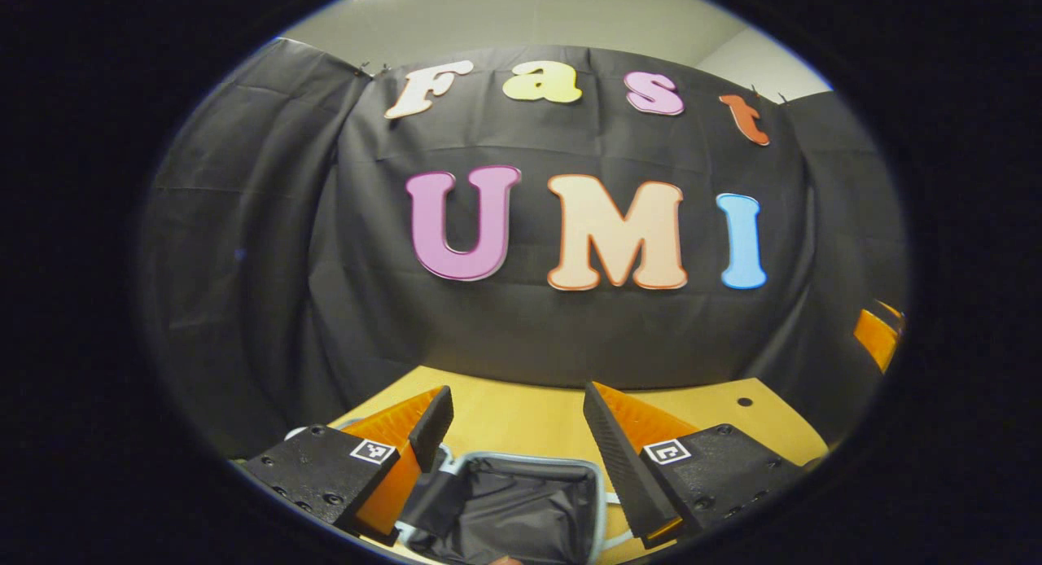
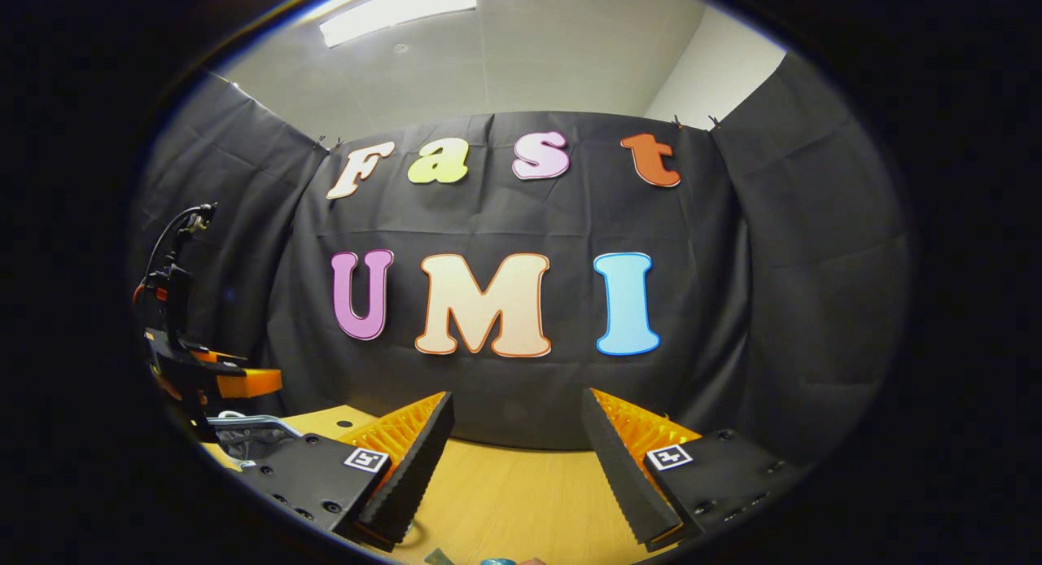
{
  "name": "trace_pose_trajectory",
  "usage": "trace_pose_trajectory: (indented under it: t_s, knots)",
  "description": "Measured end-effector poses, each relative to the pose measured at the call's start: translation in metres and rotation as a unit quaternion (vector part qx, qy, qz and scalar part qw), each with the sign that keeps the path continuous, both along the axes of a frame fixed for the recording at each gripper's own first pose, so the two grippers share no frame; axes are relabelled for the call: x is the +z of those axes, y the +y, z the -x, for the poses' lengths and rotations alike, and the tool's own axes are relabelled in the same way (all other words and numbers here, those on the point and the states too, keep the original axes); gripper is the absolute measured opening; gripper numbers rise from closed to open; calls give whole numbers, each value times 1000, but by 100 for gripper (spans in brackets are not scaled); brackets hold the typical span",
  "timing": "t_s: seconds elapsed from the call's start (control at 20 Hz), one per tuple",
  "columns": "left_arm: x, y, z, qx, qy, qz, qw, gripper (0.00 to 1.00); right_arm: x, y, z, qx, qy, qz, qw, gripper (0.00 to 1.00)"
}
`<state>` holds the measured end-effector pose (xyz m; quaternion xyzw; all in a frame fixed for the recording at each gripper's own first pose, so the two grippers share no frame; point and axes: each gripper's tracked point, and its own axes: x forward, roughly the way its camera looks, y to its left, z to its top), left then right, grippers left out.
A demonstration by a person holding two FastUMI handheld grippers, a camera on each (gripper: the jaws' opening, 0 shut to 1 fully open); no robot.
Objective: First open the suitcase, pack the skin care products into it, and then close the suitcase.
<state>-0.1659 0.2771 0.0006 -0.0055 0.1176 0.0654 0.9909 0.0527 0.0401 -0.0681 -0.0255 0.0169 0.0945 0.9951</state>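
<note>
Left gripper view: one open suitcase (image 1: 521, 500).

Black cloth (image 2: 521, 223) drapes the booth's walls behind a wooden table (image 2: 521, 492). A ceiling light (image 2: 399, 7) glows on the pale ceiling (image 2: 553, 52).

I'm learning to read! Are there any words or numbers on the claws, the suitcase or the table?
No readable words or numbers there.
Square tags on the left claw and right claw: black-and-white patterns, not letters.
Suitcase, table: no writing seen.
</note>
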Motion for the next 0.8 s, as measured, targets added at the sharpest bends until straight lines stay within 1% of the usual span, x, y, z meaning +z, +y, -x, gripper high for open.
trace_pose_trajectory:
  t_s: [0.15,0.4,0.55,0.75,0.8]
  knots:
    - [-22,-46,1,-29,24,15,999,94,-7,-18,4,0,10,0,1000,99]
    - [-63,-111,12,-77,68,20,995,95,-16,-45,8,-1,20,1,1000,99]
    - [-91,-142,17,-98,101,24,990,95,-22,-57,9,-3,28,0,1000,99]
    - [-132,-174,33,-121,152,42,980,95,-32,-69,13,-9,39,1,999,99]
    - [-143,-179,38,-123,165,45,978,94,-35,-71,15,-10,43,1,999,99]
